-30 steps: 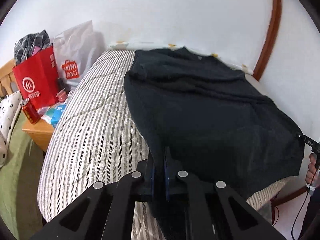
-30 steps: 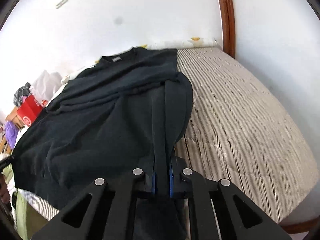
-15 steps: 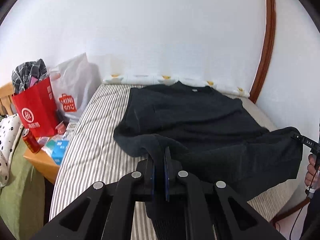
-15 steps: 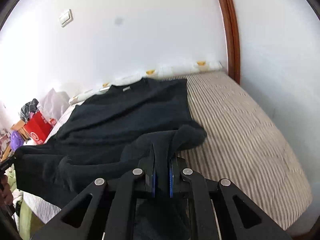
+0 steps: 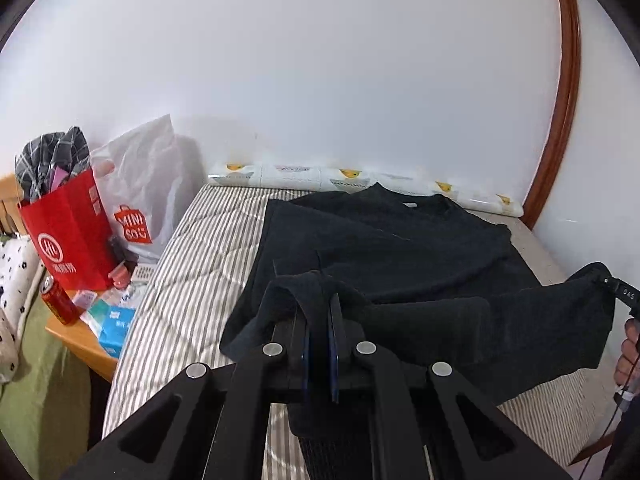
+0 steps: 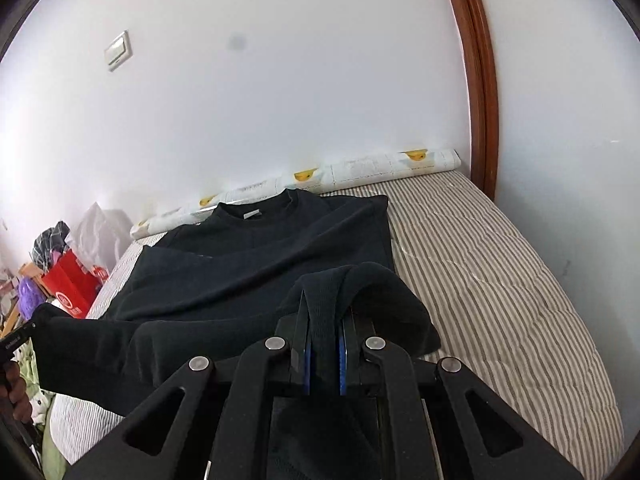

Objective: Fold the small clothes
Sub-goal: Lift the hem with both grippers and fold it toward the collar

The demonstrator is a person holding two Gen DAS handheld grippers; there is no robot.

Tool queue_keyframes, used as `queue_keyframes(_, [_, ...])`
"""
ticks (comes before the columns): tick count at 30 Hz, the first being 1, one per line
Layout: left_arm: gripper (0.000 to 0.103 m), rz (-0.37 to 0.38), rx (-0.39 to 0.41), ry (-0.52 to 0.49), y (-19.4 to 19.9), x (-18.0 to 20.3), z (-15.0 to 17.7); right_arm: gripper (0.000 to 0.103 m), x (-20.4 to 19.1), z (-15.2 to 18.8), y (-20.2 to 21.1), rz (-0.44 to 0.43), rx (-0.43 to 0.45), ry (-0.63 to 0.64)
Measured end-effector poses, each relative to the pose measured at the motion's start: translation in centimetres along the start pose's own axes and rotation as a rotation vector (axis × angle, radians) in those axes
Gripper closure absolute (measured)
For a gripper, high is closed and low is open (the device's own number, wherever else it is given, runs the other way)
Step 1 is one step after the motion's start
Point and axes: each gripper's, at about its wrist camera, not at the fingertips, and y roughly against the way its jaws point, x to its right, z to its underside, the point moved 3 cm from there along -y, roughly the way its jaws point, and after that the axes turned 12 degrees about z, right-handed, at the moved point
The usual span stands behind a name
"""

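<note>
A black sweater (image 5: 400,248) lies on the striped mattress (image 5: 192,280), collar toward the wall. Its lower hem is lifted off the bed and stretched between my two grippers. My left gripper (image 5: 320,312) is shut on one hem corner, the fabric bunched over its fingers. In the right wrist view the same black sweater (image 6: 256,256) shows, and my right gripper (image 6: 324,320) is shut on the other hem corner, cloth looped over its tips. The right gripper's tip also shows at the far right of the left wrist view, holding the raised hem (image 5: 560,312).
A red paper bag (image 5: 68,232) and a white plastic bag (image 5: 148,196) stand left of the bed on a wooden side table (image 5: 84,344) with a red can (image 5: 58,300) and small boxes. A white wall and a wooden frame (image 5: 560,120) border the bed. A person's hand (image 5: 630,348) shows at right.
Both grippers have risen and drawn back from the wall with the hem, lifting the sweater's lower part off the mattress so it folds over the upper part.
</note>
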Motion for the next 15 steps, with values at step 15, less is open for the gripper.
queue_keyframes(15, [0.096, -0.035, -0.040, 0.067, -8.3, -3.5, -3.7, 0.094, -0.3, -3.7, -9.1, 0.002, -0.073, -0.062])
